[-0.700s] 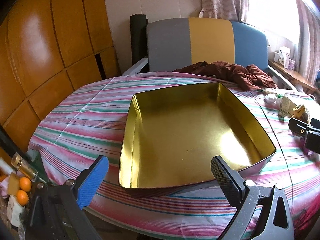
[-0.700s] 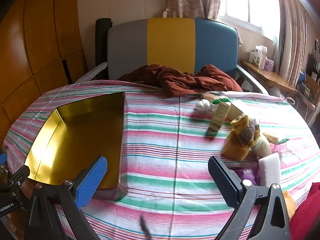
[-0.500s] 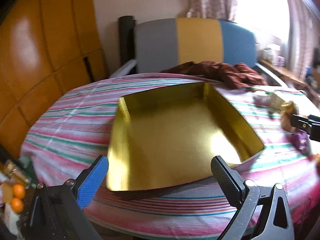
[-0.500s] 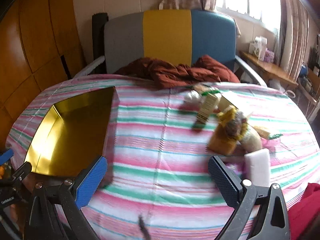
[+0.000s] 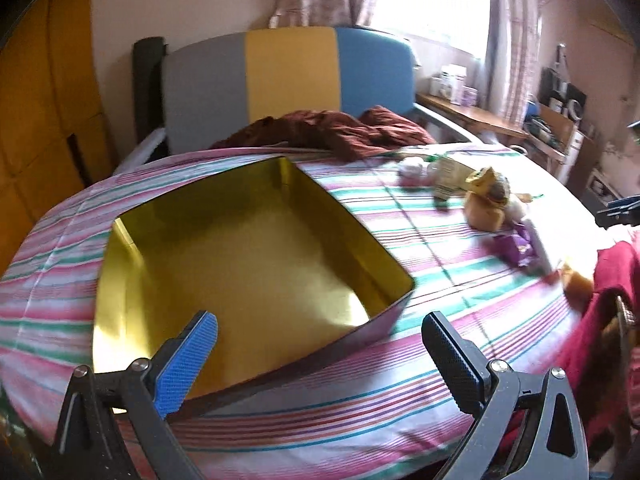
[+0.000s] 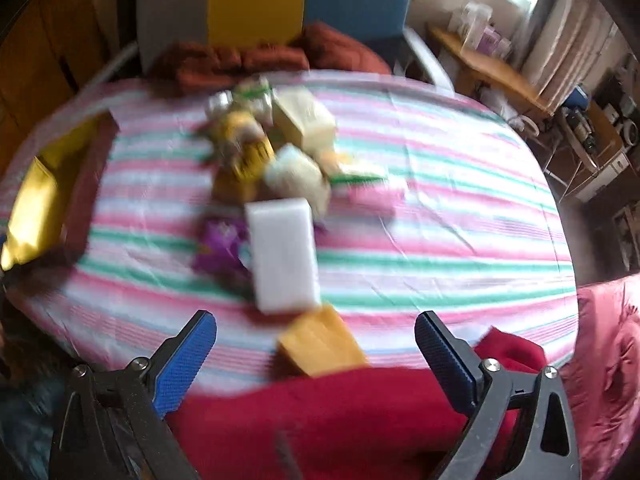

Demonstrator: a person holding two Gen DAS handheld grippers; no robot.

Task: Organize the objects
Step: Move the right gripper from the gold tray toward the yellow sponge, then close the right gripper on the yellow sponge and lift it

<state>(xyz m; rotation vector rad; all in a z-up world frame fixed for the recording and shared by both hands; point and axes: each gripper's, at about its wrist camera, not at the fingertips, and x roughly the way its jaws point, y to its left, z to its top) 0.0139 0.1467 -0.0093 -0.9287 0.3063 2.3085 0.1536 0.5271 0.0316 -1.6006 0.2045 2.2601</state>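
An empty gold tin tray (image 5: 384, 248) lies on the striped tablecloth, just beyond my open, empty left gripper (image 5: 320, 342); it also shows at the left edge of the right wrist view (image 6: 28, 208). To its right lies a cluster of small items: a white block (image 6: 284, 256), a purple wrapper (image 6: 218, 248), an orange-yellow block (image 6: 320, 344), a yellow packet (image 6: 240, 148) and a cream box (image 6: 304, 118). My right gripper (image 6: 316, 338) is open and empty, hovering above the near table edge in front of the orange-yellow block. The right wrist view is blurred.
A grey, yellow and blue chair (image 5: 288, 84) stands behind the table with a brown cloth (image 5: 332, 132) draped over the far edge. A red cloth (image 6: 340, 412) lies at the near right edge. A wooden shelf with clutter (image 5: 472, 116) lines the right wall.
Both cameras have swung to the right. The right gripper has moved over the item cluster, now close and centred. The tray sits further left in both views. Both grippers stay open.
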